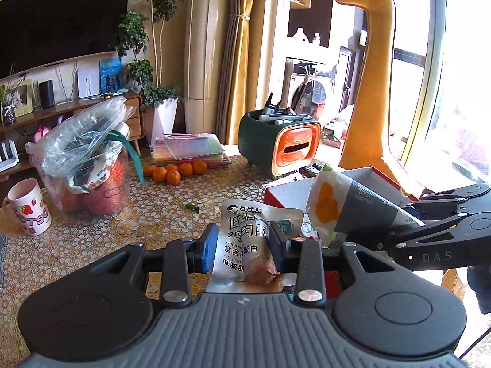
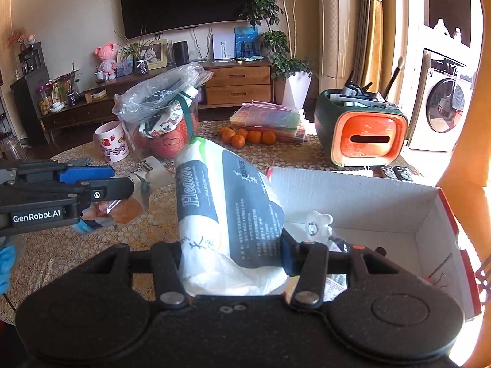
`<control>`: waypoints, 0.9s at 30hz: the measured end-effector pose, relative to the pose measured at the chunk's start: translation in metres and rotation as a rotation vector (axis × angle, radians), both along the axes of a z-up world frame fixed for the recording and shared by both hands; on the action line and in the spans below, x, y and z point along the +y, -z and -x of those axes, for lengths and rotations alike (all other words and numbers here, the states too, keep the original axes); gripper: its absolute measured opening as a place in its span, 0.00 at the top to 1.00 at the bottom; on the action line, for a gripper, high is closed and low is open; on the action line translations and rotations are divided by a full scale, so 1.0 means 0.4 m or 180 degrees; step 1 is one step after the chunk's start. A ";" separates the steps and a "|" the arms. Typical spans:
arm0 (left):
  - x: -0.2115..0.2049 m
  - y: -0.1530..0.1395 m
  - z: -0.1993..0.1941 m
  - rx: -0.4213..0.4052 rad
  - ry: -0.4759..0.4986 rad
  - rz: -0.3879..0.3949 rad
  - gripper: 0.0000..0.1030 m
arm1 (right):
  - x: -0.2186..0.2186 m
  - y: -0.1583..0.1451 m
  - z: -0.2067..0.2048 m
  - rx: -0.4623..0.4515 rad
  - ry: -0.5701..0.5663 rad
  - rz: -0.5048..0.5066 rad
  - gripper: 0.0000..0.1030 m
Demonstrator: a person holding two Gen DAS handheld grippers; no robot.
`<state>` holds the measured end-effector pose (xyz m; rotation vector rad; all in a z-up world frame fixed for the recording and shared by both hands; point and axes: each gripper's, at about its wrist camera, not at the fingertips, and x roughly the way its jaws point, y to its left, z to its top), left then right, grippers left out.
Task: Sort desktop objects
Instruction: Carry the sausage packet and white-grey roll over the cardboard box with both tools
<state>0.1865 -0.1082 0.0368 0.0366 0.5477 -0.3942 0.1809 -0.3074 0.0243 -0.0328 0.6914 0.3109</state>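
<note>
Left claw: we see the left gripper (image 1: 242, 245) clamped on a chicken sausage pouch (image 1: 242, 245), its blue pads pressing the pouch from both sides.
Right claw: we see the right gripper (image 2: 233, 254) clamped on a tissue pack (image 2: 227, 211), its jaws held fairly wide by the bulk of the pack.
Pouch, position: it stands upright between the left jaws, gripped near its middle, its printed top above the pads and its lower end towards the camera; it hangs clear of the desk (image 1: 92, 251).
Pack, position: it juts forward and upward from the right jaws, held by its near end, just beside the left wall of the red-and-white cardboard box (image 2: 368, 202) at the desk's right edge.
Pouch, handling: we judge it light, with slick crinkly film around a soft filling; a hold across the filled middle should slip less than one on the flat sealed edge.
Pack, handling: we judge it light, soft and compressible, its plastic wrap smooth; a hold nearer mid-length would droop less.
Relation of claws: both loads are side by side, near but apart.
</note>
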 end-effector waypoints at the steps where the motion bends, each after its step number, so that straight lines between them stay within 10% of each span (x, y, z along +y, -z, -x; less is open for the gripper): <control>1: -0.016 -0.001 0.003 -0.0004 0.0024 -0.0006 0.67 | -0.015 0.000 0.005 -0.0002 0.0027 -0.0001 0.52; 27: -0.354 0.031 -0.010 0.0041 0.0539 -0.0260 0.67 | -0.338 0.033 0.028 -0.0033 0.0668 -0.0035 0.52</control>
